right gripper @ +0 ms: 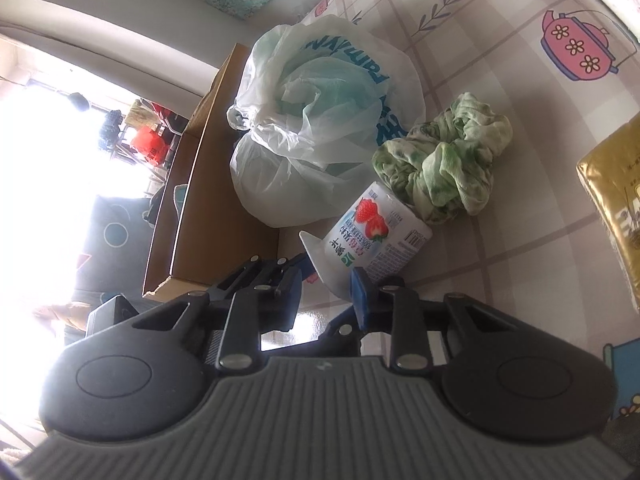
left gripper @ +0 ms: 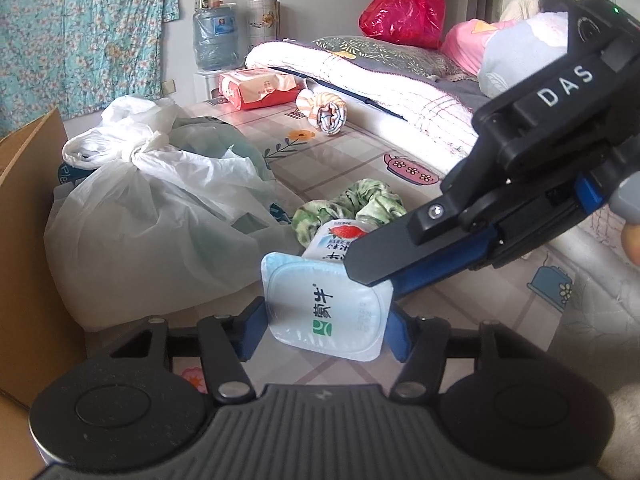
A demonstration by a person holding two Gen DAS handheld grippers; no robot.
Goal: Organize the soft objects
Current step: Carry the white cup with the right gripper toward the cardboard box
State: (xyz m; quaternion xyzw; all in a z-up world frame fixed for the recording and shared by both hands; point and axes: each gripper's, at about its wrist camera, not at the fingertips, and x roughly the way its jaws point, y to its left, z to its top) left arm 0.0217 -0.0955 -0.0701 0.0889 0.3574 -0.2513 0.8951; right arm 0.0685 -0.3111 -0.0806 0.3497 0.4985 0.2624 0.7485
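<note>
Yogurt cup [left gripper: 326, 306] clamped w/ left gripper [left gripper: 326, 320] & right gripper [right gripper: 327, 285], both closed on it; green cloth [right gripper: 444, 160] just behind.

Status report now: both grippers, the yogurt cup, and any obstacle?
Left gripper shut on yogurt cup. Right gripper at cup rim, closure unclear. Green cloth touches cup behind; white plastic bag beside.

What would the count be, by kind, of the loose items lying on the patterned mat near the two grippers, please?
Yogurt cup: 1
Green cloth: 1
Tied plastic bags: 2
Rolled striped cloth: 1
Pink tissue pack: 1
Gold package: 1
Total: 7
</note>
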